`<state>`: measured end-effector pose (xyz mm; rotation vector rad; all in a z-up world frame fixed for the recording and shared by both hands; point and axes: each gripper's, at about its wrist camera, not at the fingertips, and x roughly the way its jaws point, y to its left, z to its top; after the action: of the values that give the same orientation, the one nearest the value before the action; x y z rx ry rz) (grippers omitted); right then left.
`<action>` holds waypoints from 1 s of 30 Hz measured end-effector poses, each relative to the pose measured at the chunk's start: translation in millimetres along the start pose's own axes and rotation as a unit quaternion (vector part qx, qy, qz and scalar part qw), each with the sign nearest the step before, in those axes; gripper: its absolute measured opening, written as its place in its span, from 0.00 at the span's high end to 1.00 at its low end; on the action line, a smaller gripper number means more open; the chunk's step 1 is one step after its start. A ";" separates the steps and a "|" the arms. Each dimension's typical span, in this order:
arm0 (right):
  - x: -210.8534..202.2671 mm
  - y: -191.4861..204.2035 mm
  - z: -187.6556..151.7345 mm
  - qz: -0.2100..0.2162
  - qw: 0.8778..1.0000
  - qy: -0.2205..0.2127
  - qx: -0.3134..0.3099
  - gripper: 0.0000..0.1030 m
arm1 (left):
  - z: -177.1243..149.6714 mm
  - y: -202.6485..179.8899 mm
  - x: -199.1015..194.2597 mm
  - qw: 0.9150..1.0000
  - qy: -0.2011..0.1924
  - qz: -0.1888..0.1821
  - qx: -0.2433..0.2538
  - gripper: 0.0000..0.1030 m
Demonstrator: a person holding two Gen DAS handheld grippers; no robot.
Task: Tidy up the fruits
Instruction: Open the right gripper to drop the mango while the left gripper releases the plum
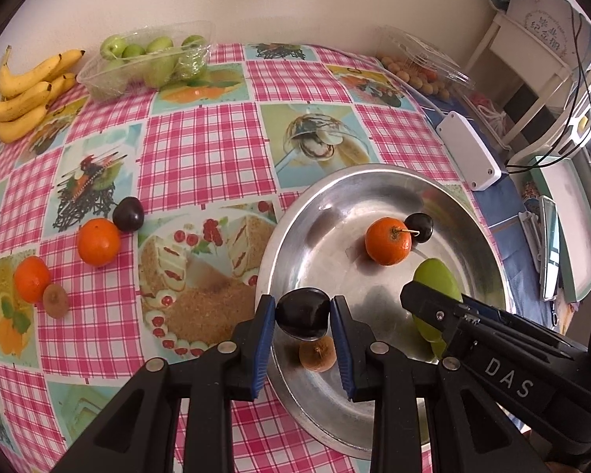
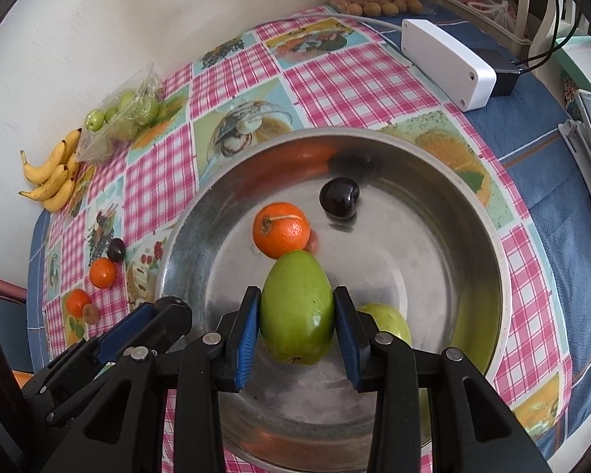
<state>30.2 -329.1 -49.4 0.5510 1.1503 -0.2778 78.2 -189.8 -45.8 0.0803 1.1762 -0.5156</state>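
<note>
Over the wide steel bowl (image 1: 488, 264) near the right side of the surface, both tools are carrying fruit, which suits a task of gathering loose pieces into one container. The left tool (image 1: 303, 317) has its blue-padded fingers pressed against the sides of a dark plum (image 1: 302, 318), held above the bowl's near rim with a small brown fruit (image 1: 316, 354) lying in the bowl just beneath it. The right tool (image 2: 296, 315) grips a green fruit (image 2: 296, 307) across its broad middle, stem end toward the camera, over the bowl's floor; a second green fruit (image 2: 388, 321) rests in the bowl just beside the right-hand finger. An orange (image 2: 281, 229) and another dark plum (image 2: 339, 198) already lie further back in the bowl, near each other. Each piece is held sideways across its widest part, probably because round, smooth fruit would slip from a shallower pinch. Still out on the checked cloth to the left are two oranges (image 1: 98, 241) (image 1: 31, 279), a dark plum (image 1: 128, 213) touching the nearer orange, and a small brown fruit (image 1: 56, 299) against the farther one, so the sorting looks partly done. Bananas (image 1: 23, 94) and a clear tray of green fruit (image 1: 145, 61) sit by the wall, well apart from the bowl. Releasing low seems wise, since a drop could roll fruit into those already placed.
</note>
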 end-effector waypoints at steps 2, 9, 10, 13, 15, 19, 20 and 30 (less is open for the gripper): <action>1.6 -0.3 -0.2 -0.001 1.000 0.003 0.001 0.62 | 0.2 0.7 -0.2 1.000 0.001 -0.002 -0.002 0.70; -1.7 0.5 0.7 -0.005 1.000 0.001 -0.004 0.62 | 0.8 4.1 -2.0 1.000 0.008 -0.011 -0.013 0.65; -3.1 0.6 1.7 -0.005 1.000 -0.001 -0.005 0.62 | 1.0 5.3 -2.7 1.000 0.011 -0.014 -0.018 0.64; -11.3 1.6 3.6 -0.006 1.000 -0.013 -0.007 0.62 | 2.2 8.6 -6.7 0.999 0.016 -0.020 -0.034 0.56; -17.3 2.3 4.8 -0.004 1.000 -0.021 -0.009 0.62 | 3.9 9.2 -12.3 0.999 0.013 -0.027 -0.039 0.55; -32.5 5.0 7.1 -0.002 0.999 -0.042 -0.014 0.62 | 8.8 6.2 -27.8 0.999 -0.004 -0.031 -0.038 0.52; -37.0 5.6 7.6 -0.002 0.999 -0.048 -0.014 0.62 | 10.0 5.9 -31.4 0.999 -0.007 -0.032 -0.038 0.49; -48.5 8.6 6.6 0.003 0.998 -0.061 -0.015 0.62 | 13.3 20.6 -43.2 0.997 -0.014 -0.024 -0.069 0.40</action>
<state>20.5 -328.8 -0.7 0.5039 1.0333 -0.2838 86.2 -161.1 -6.1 -0.0736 1.1864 -0.4760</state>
